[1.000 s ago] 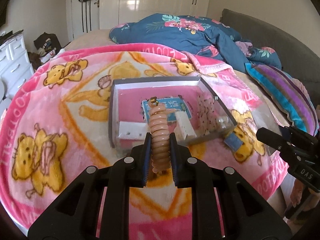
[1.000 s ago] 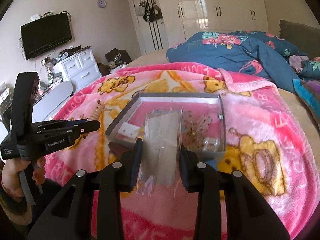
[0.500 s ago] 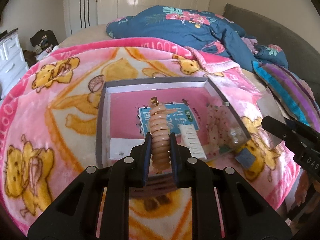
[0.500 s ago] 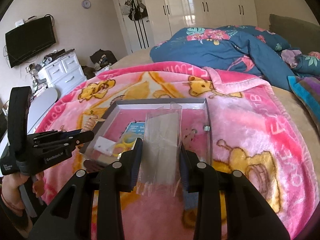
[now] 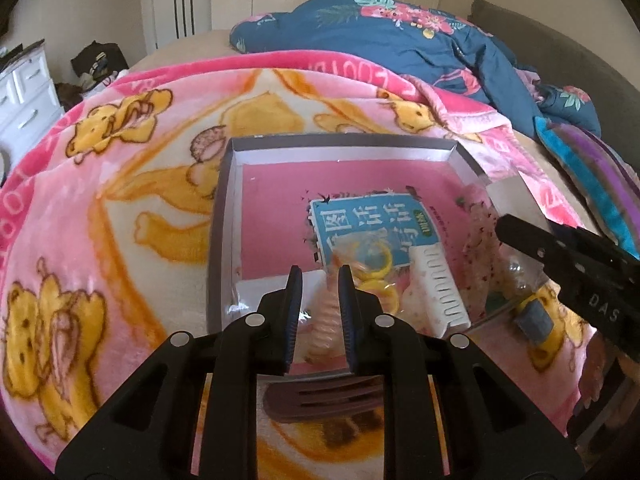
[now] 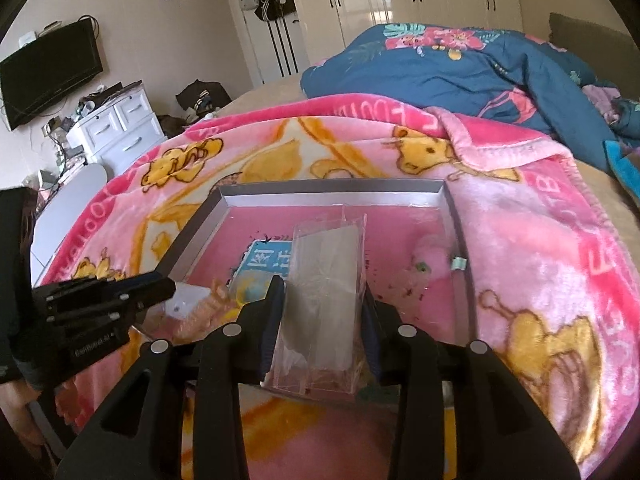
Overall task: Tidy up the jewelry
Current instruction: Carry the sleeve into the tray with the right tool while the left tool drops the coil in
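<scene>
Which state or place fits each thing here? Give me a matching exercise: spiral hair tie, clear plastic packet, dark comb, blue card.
Things:
1. spiral hair tie
2. clear plastic packet
3. dark comb
4. blue card

States or places:
A. flat on the tray's pink floor
B. between the right claw's fingers
C. on the blanket, outside the tray's near wall
D. between the left claw's fingers, blurred

Pairs: 1-D, 2-B, 3-C, 4-A

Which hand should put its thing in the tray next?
Probably the left. The left gripper already has its spiral hair tie low over the tray's near edge. The right gripper holds a clear plastic bag higher.
</scene>
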